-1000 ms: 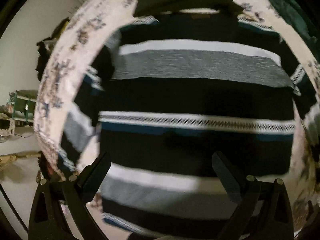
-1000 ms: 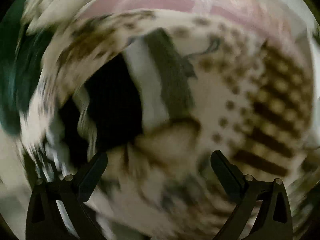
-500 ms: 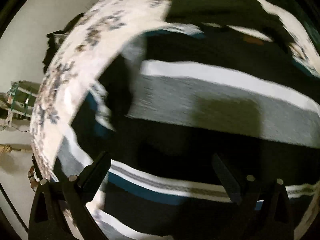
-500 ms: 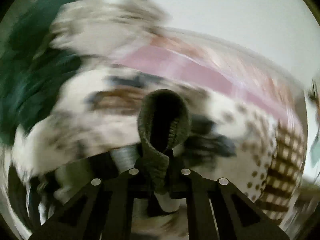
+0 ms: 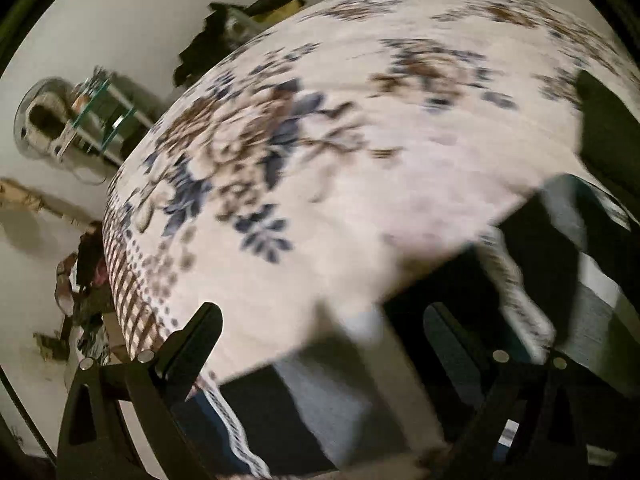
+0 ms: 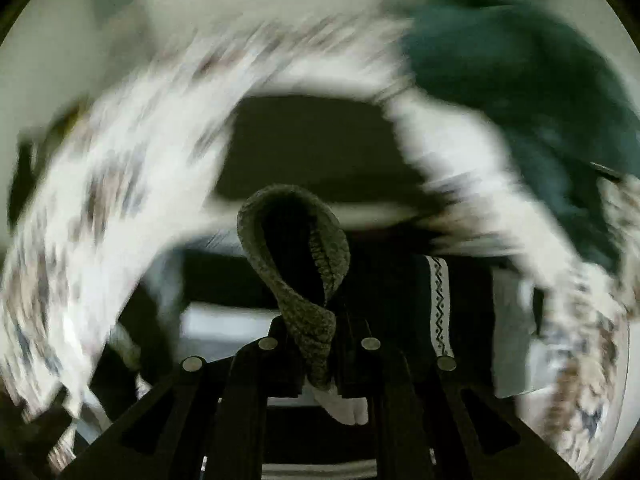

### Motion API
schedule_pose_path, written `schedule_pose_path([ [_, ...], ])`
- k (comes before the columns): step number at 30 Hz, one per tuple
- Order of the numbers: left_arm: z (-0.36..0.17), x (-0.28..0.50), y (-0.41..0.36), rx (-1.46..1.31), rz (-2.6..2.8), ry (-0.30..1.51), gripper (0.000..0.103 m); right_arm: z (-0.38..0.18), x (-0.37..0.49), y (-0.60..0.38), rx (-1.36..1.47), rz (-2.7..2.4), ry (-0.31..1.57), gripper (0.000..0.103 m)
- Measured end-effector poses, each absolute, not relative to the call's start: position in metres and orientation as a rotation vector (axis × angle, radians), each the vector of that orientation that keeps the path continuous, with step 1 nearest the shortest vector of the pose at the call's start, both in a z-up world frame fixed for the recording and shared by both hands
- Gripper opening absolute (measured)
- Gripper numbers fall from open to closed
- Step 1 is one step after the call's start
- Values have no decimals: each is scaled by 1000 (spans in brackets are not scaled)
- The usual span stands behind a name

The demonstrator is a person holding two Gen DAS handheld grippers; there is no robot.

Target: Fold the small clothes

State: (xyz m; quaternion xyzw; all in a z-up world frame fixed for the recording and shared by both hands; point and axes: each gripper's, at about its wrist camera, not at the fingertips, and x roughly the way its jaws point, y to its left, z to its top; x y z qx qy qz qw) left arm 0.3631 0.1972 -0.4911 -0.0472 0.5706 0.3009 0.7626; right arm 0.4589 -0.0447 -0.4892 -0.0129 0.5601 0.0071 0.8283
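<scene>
A striped knit sweater, black, grey and white with blue trim, lies on a floral bed cover. In the left wrist view the sweater fills the lower right, blurred. My left gripper is open and empty, above the sweater's left edge. In the right wrist view my right gripper is shut on the sweater's ribbed cuff, which loops up between the fingers. The sweater body lies below and beyond it.
A dark green garment lies on the bed at the upper right of the right wrist view. Left of the bed are a glass shelf unit, dark clothes and clutter on the floor.
My right gripper closed on the ribbed cuff and has carried it over the sweater body. My left gripper swung left, from over the sweater's middle to its left edge, still open.
</scene>
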Motion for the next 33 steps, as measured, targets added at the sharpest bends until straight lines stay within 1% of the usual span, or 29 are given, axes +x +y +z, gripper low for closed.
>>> schedule_pose_path([
  [3,-506,357,227,-149,677,1253,103,-561,462,29,-169,26,1286,10],
  [4,-510,354,235,-165,684,1253,103,-571,458,42,-188,25,1308,10],
  [7,-518,343,248,-212,676,1260,103,-587,456,48,-177,73,1365,21],
  [8,-518,337,252,-232,670,1261,103,-582,452,38,-130,111,1389,33],
  [9,-516,331,255,-252,663,1258,103,-578,449,30,-95,123,1406,59],
  [10,-513,318,260,-291,650,1250,103,-572,445,13,-39,124,1410,73],
  [11,-511,304,263,-323,646,1246,103,-563,437,-1,-10,121,1403,84],
  [13,-508,269,271,-395,673,1252,103,-552,425,-28,-24,73,1388,85],
  [16,-510,209,282,-531,751,1297,103,-541,408,-60,-31,20,1360,92],
  [18,-514,163,288,-667,799,1313,103,-533,405,-78,-8,-6,1353,95],
  [21,-530,114,290,-931,831,1309,103,-504,406,-110,26,-23,1369,97],
  [23,-545,95,291,-1140,827,1271,103,-494,400,-130,48,-54,1363,97],
  [24,-558,85,292,-1290,821,1213,103,-494,396,-135,54,-67,1364,97],
  [26,-577,82,293,-1440,803,1143,103,-500,385,-150,62,-95,1385,97],
  [27,-587,84,294,-1484,813,1124,100,-501,379,-157,63,-106,1396,97],
  [29,-600,96,296,-1493,844,1094,79,-508,370,-169,53,-136,1422,97],
  [31,-600,112,300,-1429,929,1106,37,-514,364,-177,4,-166,1446,97],
  [33,-588,124,302,-1350,982,1100,9,-519,363,-179,-61,-196,1454,97],
])
